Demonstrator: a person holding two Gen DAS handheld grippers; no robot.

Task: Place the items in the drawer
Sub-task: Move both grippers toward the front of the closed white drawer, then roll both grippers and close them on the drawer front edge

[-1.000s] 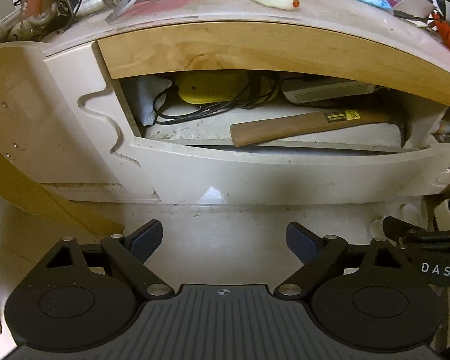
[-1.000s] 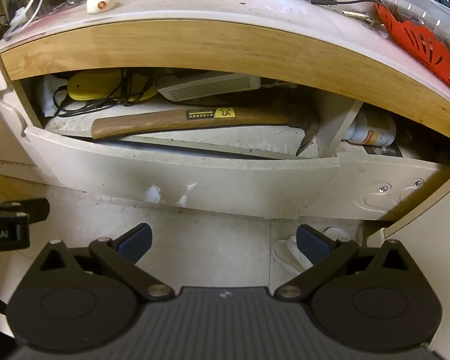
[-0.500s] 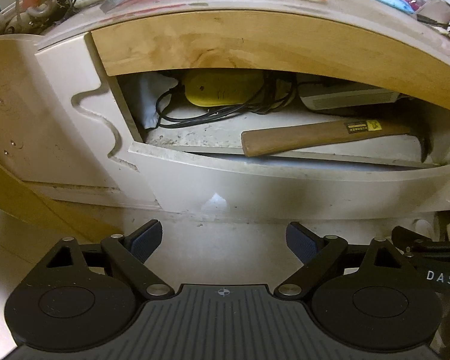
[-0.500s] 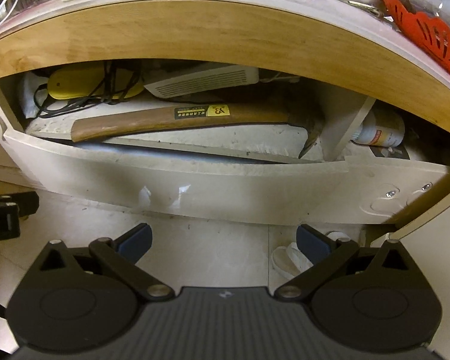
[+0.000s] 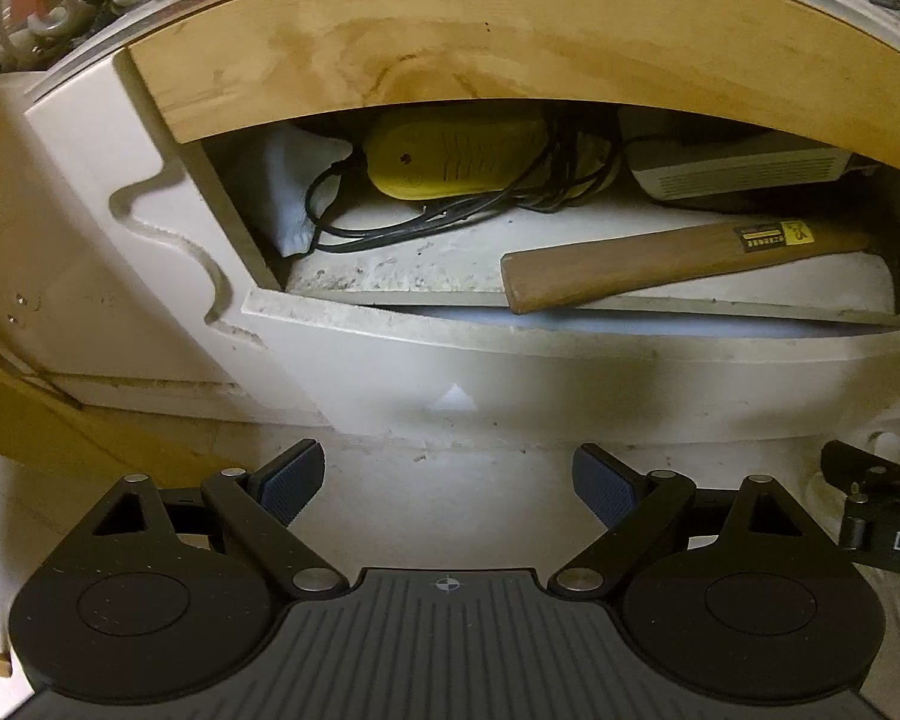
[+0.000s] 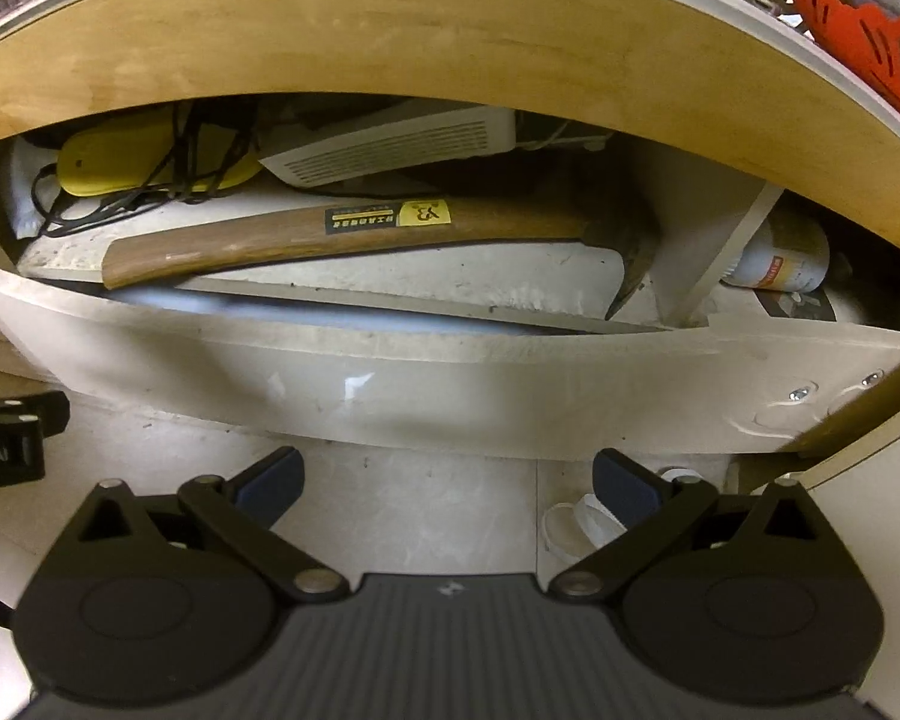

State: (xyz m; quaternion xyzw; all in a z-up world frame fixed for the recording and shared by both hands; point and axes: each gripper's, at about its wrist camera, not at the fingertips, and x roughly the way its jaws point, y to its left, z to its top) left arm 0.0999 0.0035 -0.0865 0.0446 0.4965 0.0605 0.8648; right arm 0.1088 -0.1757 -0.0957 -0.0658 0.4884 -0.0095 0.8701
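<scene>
Below, both empty grippers, left gripper and right gripper, gape (hammer in drawer).

The left gripper points steeply downward, its two black linkage arms spread into a wide V and its jaws standing far apart with nothing between them; the dark blue pads face each other across an empty gap. The right gripper takes the same downward tilt and the same pose, jaws wide and empty, blue pads clear of any contact. Each gripper's black body shows at the edge of the other's view, so the two sit side by side.
</scene>
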